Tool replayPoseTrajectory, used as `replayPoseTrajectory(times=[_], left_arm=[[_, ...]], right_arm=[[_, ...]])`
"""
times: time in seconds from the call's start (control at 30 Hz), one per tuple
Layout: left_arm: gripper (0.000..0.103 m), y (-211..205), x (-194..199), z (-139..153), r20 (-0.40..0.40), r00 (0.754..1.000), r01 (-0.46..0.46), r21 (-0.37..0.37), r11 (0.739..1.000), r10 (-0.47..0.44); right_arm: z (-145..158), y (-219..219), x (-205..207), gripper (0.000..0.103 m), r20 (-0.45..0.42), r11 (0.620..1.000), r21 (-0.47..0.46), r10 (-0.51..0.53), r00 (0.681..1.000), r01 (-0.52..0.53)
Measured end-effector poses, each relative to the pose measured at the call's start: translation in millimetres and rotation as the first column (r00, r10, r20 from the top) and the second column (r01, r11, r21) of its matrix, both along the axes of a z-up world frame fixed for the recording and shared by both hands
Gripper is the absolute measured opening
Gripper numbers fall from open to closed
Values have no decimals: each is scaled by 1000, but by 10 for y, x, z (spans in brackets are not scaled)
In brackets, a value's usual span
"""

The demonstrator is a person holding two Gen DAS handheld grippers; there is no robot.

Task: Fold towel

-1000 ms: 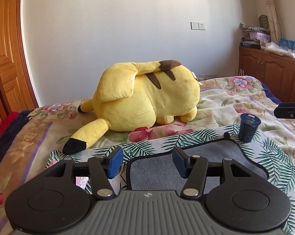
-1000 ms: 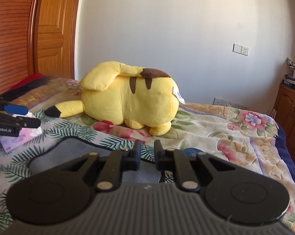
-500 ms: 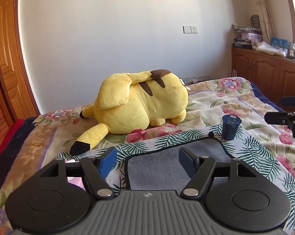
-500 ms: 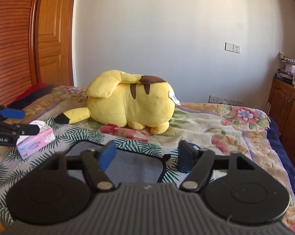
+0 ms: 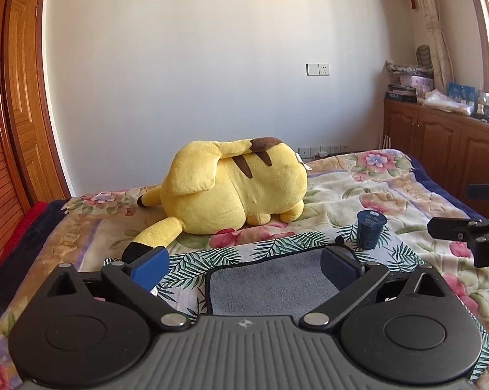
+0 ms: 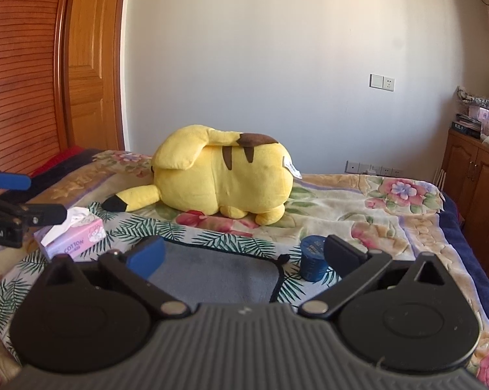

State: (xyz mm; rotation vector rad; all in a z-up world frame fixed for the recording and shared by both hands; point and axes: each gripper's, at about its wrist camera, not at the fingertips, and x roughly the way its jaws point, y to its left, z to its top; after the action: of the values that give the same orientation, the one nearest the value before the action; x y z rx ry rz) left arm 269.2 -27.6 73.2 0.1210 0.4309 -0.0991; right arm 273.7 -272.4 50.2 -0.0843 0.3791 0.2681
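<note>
A grey towel with a dark edge (image 5: 270,279) lies flat on a palm-leaf cloth on the bed; it also shows in the right wrist view (image 6: 218,276). My left gripper (image 5: 244,265) is open and empty, held above the towel's near part. My right gripper (image 6: 242,255) is open and empty, above the towel's right side. The right gripper's fingers (image 5: 455,227) show at the right edge of the left wrist view, and the left gripper's fingers (image 6: 33,213) at the left edge of the right wrist view.
A big yellow plush toy (image 5: 231,188) lies behind the towel. A small blue cup (image 5: 369,229) stands at the towel's far right corner. A pink tissue box (image 6: 73,235) sits left of the towel. A wooden cabinet (image 5: 445,149) stands at the right.
Both grippers have pulled back and risen from the towel. The right gripper went from shut to wide open, and the left gripper opened wider.
</note>
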Motion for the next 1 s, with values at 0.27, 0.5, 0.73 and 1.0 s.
replayPoseTrajectory(times=[0.27, 0.5, 0.73, 1.0], left_arm=[[87, -57, -230, 146, 8, 1000, 20, 1, 1000, -20], [87, -108, -552, 294, 21, 999, 47, -15, 999, -47], [87, -194, -832, 421, 27, 997, 75, -2, 997, -75], [87, -216, -1134, 467, 40, 997, 69, 10, 998, -70]], right_arm=[[102, -22, -208, 103, 3, 1000, -5, -10, 1000, 10], [192, -76, -475, 103, 2, 1000, 13, -12, 1000, 12], [376, -89, -697, 103, 18, 1000, 13, 7, 1000, -7], [472, -69, -921, 103, 42, 1000, 20, 2, 999, -3]])
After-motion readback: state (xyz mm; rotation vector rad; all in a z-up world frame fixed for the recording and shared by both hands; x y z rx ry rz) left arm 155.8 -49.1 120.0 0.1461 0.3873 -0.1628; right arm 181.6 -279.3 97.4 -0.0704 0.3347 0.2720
